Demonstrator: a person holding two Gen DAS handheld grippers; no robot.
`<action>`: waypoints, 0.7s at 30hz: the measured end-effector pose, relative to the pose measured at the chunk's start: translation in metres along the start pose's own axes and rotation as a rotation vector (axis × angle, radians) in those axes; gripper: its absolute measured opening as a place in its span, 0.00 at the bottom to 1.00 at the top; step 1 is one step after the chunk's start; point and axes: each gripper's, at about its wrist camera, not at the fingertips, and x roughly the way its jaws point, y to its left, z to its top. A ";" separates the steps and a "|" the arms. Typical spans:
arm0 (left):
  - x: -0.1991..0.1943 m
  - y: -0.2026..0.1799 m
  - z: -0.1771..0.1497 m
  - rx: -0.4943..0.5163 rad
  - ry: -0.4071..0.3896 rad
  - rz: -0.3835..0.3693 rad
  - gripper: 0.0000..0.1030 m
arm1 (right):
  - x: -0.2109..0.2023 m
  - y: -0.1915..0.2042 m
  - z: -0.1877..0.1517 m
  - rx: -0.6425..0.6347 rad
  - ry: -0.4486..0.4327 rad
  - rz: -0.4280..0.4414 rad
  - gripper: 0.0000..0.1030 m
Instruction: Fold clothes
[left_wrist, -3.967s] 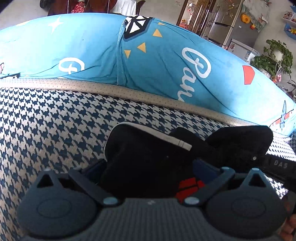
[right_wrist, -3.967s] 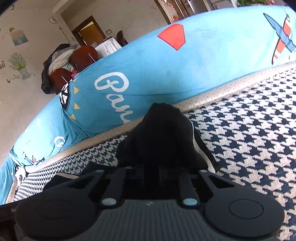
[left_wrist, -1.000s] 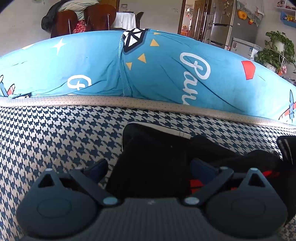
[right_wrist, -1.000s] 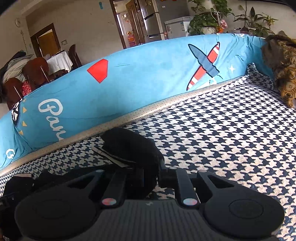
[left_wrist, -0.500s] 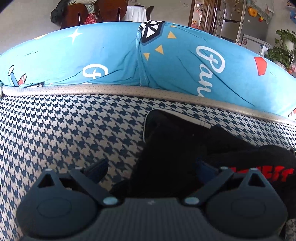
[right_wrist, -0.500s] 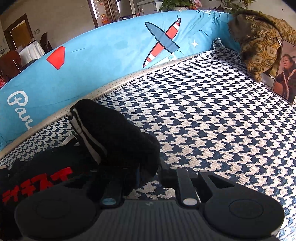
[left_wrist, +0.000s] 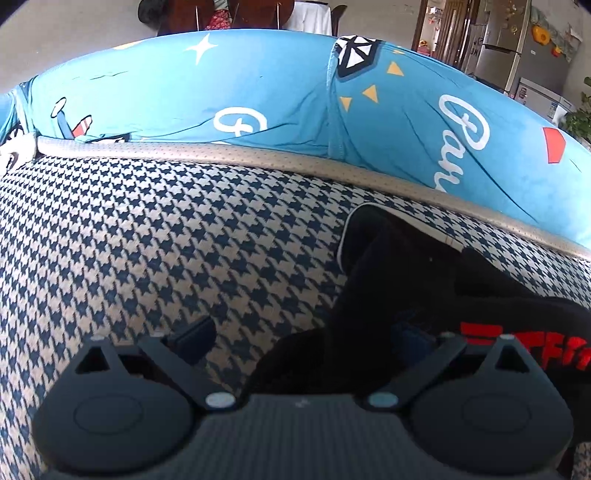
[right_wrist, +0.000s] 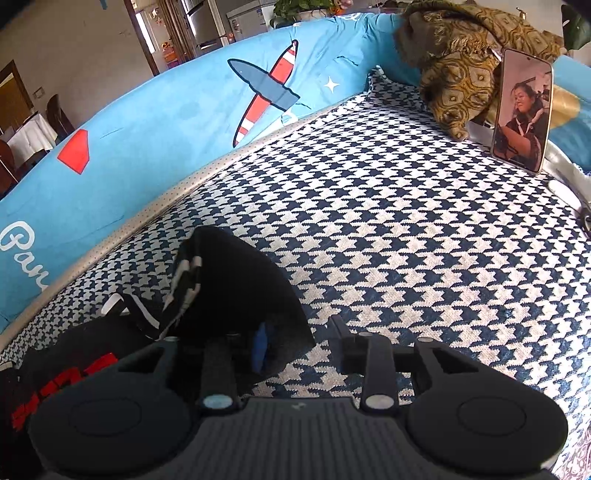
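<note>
— What has been altered over the last seconds?
— The black garment with red lettering, once bunched up, has been spread sideways across the houndstooth sofa cover.
— And the right gripper?
— Its jaws are being opened; the cloth is no longer pinched.

A navy-and-white houndstooth cover spreads over the seat, edged by a beige perforated trim that runs along the foot of a blue backrest cover printed with white script, stars, a red pentagon and a striped plane. At the far right corner a gold-patterned brown throw lies bunched, and a phone stands upright against it with its screen lit. Behind the backrest stand a grey fridge, leafy pot plants and dark wooden chairs.
</note>
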 end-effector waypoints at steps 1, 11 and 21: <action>-0.002 0.001 -0.001 0.000 -0.003 0.006 0.97 | -0.003 -0.002 0.000 0.006 -0.005 0.000 0.35; -0.014 0.010 -0.012 -0.012 0.000 0.024 0.97 | -0.022 -0.035 0.007 0.143 -0.030 0.020 0.36; -0.033 0.003 -0.015 0.005 -0.082 -0.065 0.98 | -0.015 0.002 -0.001 0.055 -0.025 0.193 0.36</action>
